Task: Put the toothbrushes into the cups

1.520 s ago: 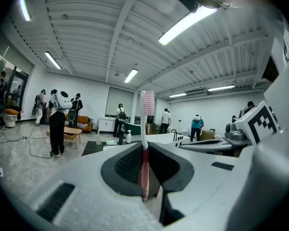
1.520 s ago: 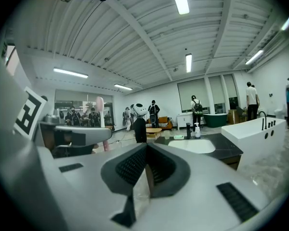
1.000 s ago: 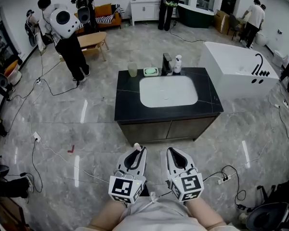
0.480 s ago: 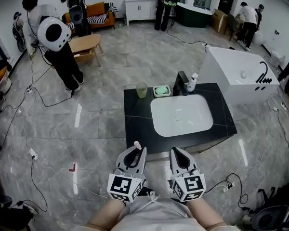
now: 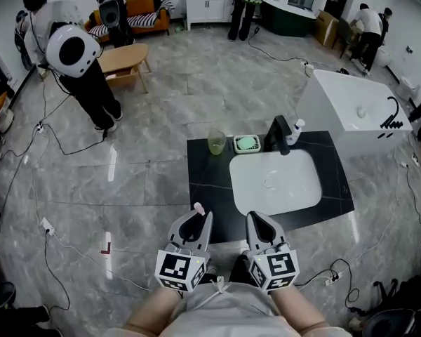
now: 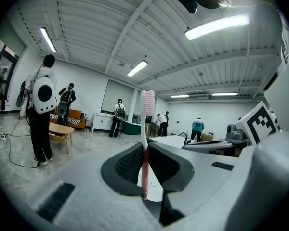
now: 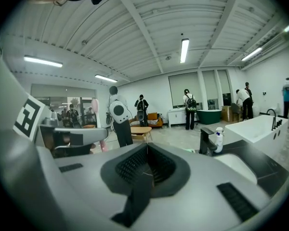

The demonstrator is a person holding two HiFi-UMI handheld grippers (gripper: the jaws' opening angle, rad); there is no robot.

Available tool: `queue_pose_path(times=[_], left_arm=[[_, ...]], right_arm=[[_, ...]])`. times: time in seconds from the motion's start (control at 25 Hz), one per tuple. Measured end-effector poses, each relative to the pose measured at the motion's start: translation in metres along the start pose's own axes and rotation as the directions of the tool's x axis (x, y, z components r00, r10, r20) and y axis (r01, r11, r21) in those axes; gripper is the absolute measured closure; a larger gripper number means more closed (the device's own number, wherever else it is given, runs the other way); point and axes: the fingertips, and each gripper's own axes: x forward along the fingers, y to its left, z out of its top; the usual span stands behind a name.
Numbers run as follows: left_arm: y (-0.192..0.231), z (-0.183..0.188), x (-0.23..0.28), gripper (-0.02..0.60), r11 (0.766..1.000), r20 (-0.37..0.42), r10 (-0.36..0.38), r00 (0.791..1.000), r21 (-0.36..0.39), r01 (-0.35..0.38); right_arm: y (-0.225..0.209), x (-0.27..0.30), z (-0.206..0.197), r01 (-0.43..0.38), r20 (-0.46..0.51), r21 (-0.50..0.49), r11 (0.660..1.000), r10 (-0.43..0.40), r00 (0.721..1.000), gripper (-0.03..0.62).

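Note:
My left gripper (image 5: 194,222) is shut on a pink toothbrush (image 6: 145,143), which stands upright between the jaws with its bristle head (image 5: 198,207) poking out past them. My right gripper (image 5: 258,224) is shut with nothing in it; its jaws meet in the right gripper view (image 7: 145,165). Both grippers hover just short of the near edge of a black counter (image 5: 200,188) with a white sink (image 5: 275,182). A translucent greenish cup (image 5: 217,142) stands at the counter's far left corner, well beyond both grippers.
Beside the cup sit a green soap dish (image 5: 246,144), a black faucet (image 5: 277,133) and a white pump bottle (image 5: 295,128). A white bathtub (image 5: 358,111) stands to the right. Cables trail over the floor (image 5: 70,160). People and a wooden table (image 5: 123,58) are farther back.
The counter has come much closer and now lies right in front of the grippers. Both grippers keep their pose, the left still clamped on the toothbrush.

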Motion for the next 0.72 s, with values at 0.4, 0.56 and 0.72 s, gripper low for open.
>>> queue_pose_path(times=[0.4,0.56,0.72], left_arm=[[0.031,0.002,0.079,0.534,0.990,-0.016,0.139,0.990,-0.026,-0.139],[0.038,0.005,0.116,0.534,0.975,-0.022,0.218,0.976,-0.039,-0.219],[0.044,0.003,0.151,0.534,0.957,-0.033,0.285,0.958,-0.055,-0.286]], right_arm=[[-0.056,0.080,0.014,-0.132,-0.020,0.024,0.991,0.133,0.991,0.568],[-0.088,0.109,0.024,-0.194,-0.033,0.028,0.981,0.195,0.980,0.568],[-0.119,0.136,0.028,-0.246,-0.058,0.020,0.969,0.247,0.967,0.568]])
